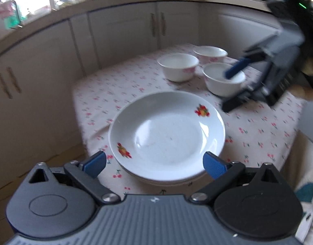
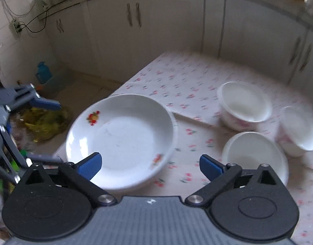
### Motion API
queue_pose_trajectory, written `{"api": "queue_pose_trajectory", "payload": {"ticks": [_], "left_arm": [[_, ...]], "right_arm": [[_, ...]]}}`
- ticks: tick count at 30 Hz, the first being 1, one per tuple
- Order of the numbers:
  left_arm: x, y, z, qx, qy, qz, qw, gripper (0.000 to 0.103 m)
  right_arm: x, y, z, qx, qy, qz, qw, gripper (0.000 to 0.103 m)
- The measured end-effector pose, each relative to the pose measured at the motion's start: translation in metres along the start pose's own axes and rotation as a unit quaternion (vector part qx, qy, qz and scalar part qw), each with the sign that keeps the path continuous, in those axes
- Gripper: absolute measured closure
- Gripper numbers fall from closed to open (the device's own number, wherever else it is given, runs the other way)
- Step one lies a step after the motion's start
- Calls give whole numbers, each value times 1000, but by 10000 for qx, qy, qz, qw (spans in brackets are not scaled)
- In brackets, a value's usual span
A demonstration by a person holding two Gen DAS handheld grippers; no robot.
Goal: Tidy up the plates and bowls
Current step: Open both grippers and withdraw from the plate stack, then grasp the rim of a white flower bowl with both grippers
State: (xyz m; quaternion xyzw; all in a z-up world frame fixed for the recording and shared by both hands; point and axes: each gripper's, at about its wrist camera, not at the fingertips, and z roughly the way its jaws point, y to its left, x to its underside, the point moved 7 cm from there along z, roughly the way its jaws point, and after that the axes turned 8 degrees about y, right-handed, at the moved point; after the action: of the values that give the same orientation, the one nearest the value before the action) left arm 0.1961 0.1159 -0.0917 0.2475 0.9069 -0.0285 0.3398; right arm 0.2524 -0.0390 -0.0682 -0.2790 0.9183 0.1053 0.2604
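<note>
plates: stacked white, fruit prints, near the table's left edge
bowls: three white, grouped towards the far right corner, well apart from the plates
left gripper: fingers apart, empty, over the stack's near rim
right gripper: fingers spread wide, empty, above cloth between plates and nearest bowl

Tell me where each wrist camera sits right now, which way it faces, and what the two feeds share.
Left wrist: on the left tongs, angled down over the plate stack toward three bowls; its own open blue fingers frame the plate, and the right tongs show at upper right, with part of a hand.
Right wrist: on the right tongs, angled down at the tablecloth; its own open fingers show, and the left tongs at left.
Shared: plate stack, three bowls, tablecloth, cabinets.
</note>
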Motion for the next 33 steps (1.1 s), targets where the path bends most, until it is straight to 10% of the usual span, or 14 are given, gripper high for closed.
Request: {"api": "queue_pose_trajectory", "payload": {"ticks": [17,33], "left_arm": [[-58,-91,6,-138,-421,123,9989,1],[-119,-123,89,108,88,155,9998,1]], "right_arm": [[92,-79,-28,1179,-521,549,9901,0],[92,-111,-10,964,-666,664,9909,0]]}}
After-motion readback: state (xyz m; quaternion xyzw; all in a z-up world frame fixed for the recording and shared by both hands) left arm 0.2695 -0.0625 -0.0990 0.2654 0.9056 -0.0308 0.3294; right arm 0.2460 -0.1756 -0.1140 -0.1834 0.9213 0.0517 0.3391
